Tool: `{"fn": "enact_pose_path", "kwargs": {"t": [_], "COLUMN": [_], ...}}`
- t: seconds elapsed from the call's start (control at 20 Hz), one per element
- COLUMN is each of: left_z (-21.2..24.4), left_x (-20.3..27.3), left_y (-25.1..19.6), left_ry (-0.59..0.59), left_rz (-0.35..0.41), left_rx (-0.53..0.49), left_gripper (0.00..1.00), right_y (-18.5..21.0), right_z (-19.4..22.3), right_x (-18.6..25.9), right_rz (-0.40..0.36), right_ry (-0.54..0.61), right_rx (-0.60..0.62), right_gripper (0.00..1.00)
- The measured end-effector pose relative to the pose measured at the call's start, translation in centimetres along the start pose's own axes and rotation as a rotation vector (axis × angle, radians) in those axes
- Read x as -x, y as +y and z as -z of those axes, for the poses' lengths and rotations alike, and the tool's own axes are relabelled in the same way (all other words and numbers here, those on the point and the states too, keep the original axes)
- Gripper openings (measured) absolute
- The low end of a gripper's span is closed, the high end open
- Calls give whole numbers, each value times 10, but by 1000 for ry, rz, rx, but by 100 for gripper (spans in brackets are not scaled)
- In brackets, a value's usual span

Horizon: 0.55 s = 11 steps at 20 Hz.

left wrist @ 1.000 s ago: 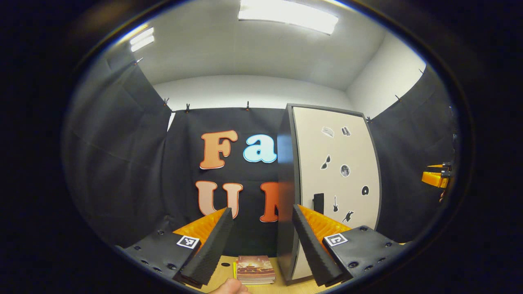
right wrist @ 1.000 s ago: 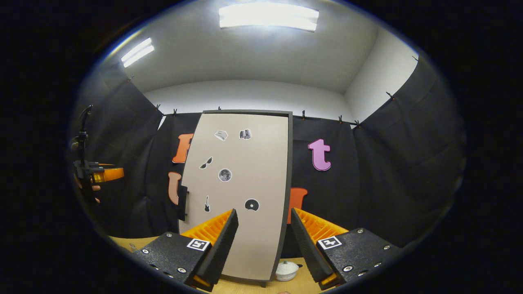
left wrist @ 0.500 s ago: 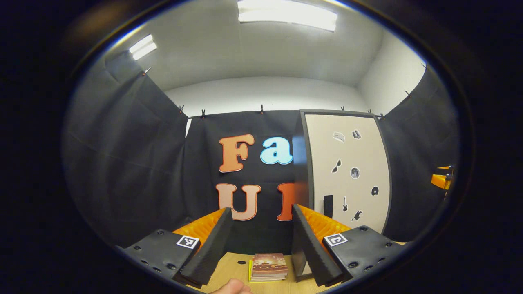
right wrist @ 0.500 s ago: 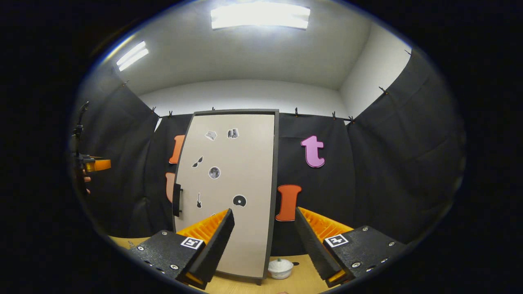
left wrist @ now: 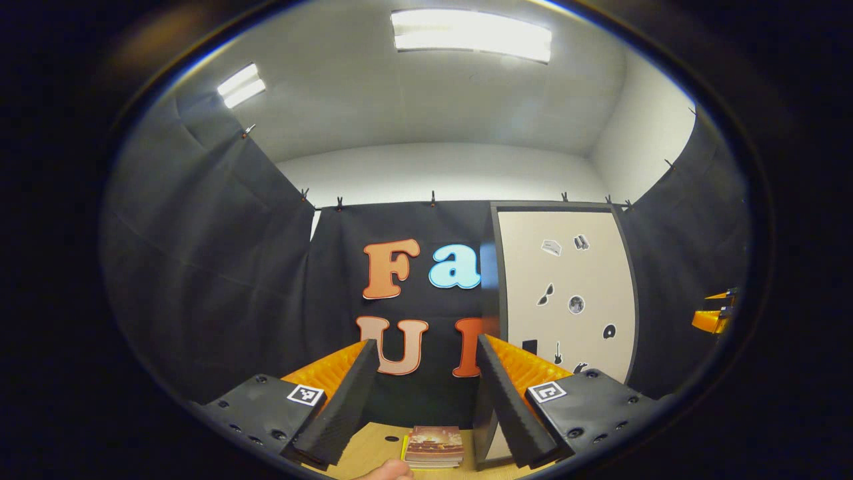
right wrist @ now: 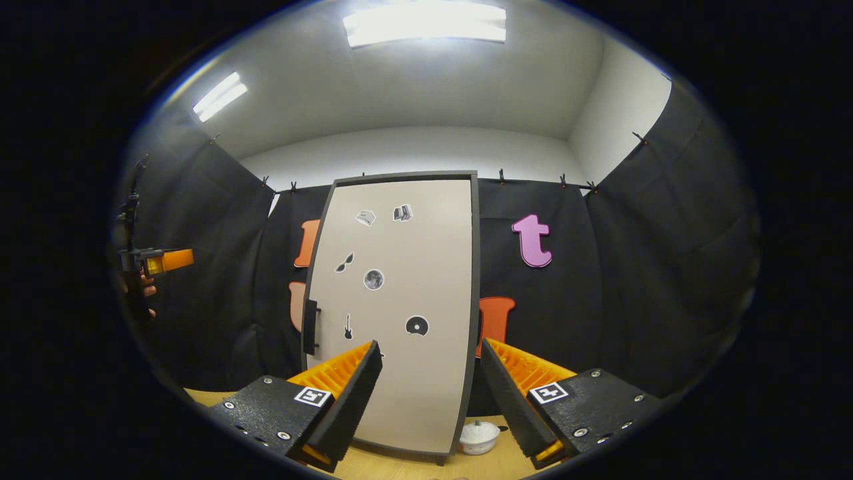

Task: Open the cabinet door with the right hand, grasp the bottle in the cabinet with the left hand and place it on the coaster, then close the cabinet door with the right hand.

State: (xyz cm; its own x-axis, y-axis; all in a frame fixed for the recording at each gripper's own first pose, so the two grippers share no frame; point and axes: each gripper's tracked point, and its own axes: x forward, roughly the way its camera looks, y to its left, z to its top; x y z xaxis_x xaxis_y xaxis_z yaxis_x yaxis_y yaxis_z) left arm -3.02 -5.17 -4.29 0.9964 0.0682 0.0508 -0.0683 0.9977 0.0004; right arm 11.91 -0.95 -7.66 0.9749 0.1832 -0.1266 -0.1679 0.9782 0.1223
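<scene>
We see the cabinet [right wrist: 400,300] with its door [right wrist: 406,373] closed, so whatever it holds is hidden from us. Our right gripper [right wrist: 426,400] hangs before it, jaws wide apart, gripping nothing. Our left gripper [left wrist: 423,400], to the cabinet's left, also gapes empty. A stack of books [left wrist: 433,447] lies just beside the cabinet's left edge, a small white lidded pot [right wrist: 480,437] at its right foot.

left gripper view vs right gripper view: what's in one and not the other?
Left gripper view has a stack of books on the wooden table, beside the cabinet. Right gripper view has a small white lidded pot on the table by the cabinet's foot. Both share the tall dark-framed cabinet with its closed beige door and dark handle, and each gripper, left and right, open and holding nothing.
</scene>
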Motion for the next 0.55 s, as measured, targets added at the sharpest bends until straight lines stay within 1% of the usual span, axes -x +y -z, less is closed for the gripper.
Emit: {"fn": "enact_pose_path", "kwargs": {"t": [0.25,0.45,0.5,0.55], "left_z": [-5,-7,-7,-8], "left_x": [-7,-7,-6,-6], "left_y": [-14,-12,-12,-11], "left_ry": [-5,-20,-23,-27], "left_rz": [17,9,8,6], "left_rx": [-26,-21,-17,-14], "left_gripper": [94,96,95,96], "right_y": [10,19,20,19], "right_z": [-15,-19,-19,-20], "right_x": [-3,-2,-2,-2], "right_rz": [-10,-33,-34,-34], "right_ry": [-37,-43,-46,-48], "right_rx": [5,3,5,8], "right_gripper": [93,93,93,93]}}
